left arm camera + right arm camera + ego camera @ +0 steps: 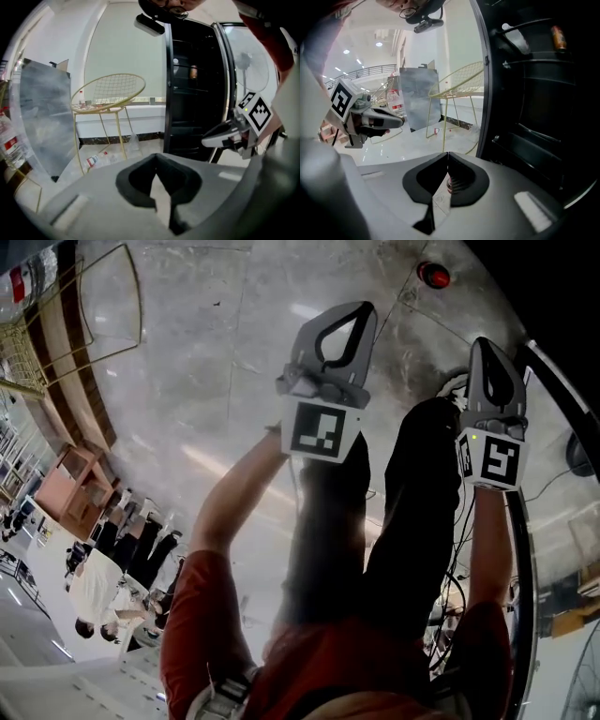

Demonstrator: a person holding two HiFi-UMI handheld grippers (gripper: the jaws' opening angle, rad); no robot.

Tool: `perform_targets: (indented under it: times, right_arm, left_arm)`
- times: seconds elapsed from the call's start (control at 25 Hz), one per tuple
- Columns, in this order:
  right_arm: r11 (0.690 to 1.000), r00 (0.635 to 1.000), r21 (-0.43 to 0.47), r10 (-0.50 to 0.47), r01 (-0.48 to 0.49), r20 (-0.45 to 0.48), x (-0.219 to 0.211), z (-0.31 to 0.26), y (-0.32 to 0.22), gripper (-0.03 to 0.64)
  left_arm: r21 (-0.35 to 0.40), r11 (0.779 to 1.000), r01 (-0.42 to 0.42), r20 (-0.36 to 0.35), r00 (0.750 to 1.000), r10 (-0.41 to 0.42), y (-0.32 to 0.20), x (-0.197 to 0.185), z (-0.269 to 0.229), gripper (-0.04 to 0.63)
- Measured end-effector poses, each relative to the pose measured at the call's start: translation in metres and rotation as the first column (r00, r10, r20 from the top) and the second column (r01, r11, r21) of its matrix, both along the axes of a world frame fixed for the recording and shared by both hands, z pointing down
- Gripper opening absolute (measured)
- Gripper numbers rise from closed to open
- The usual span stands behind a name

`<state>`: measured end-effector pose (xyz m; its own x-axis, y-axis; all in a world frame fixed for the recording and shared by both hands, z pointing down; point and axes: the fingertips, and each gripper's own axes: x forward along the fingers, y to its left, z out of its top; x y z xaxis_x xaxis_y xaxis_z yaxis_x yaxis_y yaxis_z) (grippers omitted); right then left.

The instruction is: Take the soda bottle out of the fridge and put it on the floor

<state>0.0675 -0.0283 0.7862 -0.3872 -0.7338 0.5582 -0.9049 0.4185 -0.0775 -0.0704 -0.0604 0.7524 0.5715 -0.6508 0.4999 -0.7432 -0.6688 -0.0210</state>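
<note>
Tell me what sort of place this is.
Probably a big open indoor hall used as a work or test space: a polished pale stone floor, a tall black fridge near a gold wire chair, and a railed upper gallery.

Premises: large open indoor hall, used as a shared work or test space.
- Polished pale floor [187,381], glossy with reflections.
- Rows of ceiling spotlights [347,51], and a railing [361,72] along an upper level.
- Black fridge [192,108], free-standing with its door open, and a fan [243,63] near it.
- Gold wire chair [108,91].
- Wooden cabinet [80,486].
- Group of people [103,587] at the far side.
- Loose cables [450,592] underfoot.
</note>
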Motion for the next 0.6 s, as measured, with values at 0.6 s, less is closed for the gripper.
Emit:
perform_targets:
  times: [0.6]
  right_arm:
    - [0.985, 0.985, -0.003, 0.17, -0.17, 0.031, 0.015, -0.305, 0.002, 0.002]
  left_arm:
    - [0.072, 0.984, 0.164, -0.015, 0.986, -0.164, 0.011, -0.017, -0.31, 0.0]
